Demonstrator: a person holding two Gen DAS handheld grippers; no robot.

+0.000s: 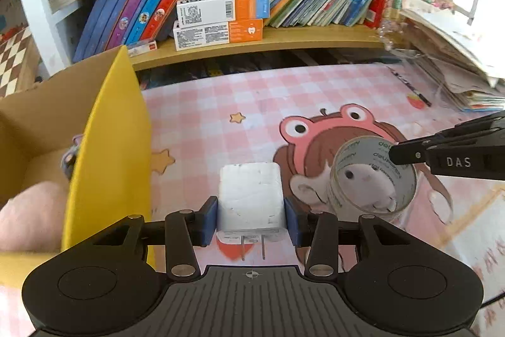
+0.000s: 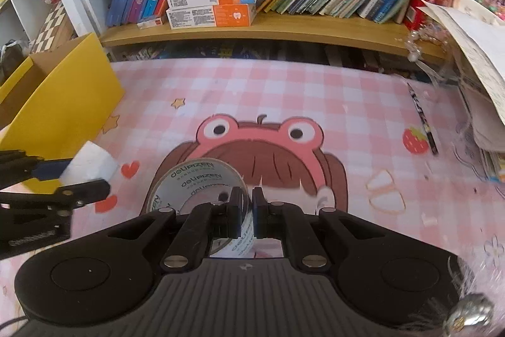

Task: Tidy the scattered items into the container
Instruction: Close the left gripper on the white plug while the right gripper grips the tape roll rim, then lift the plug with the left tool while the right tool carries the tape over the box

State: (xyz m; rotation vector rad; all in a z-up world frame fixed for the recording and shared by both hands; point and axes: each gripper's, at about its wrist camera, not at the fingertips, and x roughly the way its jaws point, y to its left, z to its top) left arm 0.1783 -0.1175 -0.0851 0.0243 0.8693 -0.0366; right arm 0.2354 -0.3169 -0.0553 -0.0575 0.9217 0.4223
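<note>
My left gripper (image 1: 251, 218) is shut on a white plug charger (image 1: 251, 195), prongs pointing back at the camera, held above the pink mat just right of the yellow cardboard box (image 1: 107, 153). In the right wrist view that charger (image 2: 90, 163) shows at the left beside the box (image 2: 63, 103). My right gripper (image 2: 247, 204) is shut on the wall of a clear tape roll (image 2: 195, 185) printed with green letters. The left wrist view shows the same roll (image 1: 372, 176) with the right gripper's finger (image 1: 407, 153) on its rim.
A pink checked mat (image 2: 284, 90) with a frog-hat cartoon covers the desk. A pencil (image 2: 423, 119) lies at its right side. Behind runs a wooden shelf (image 1: 284, 40) of leaning books with two toothpaste boxes (image 1: 221, 21). Paper stacks (image 2: 476, 68) crowd the right. Soft items lie inside the box.
</note>
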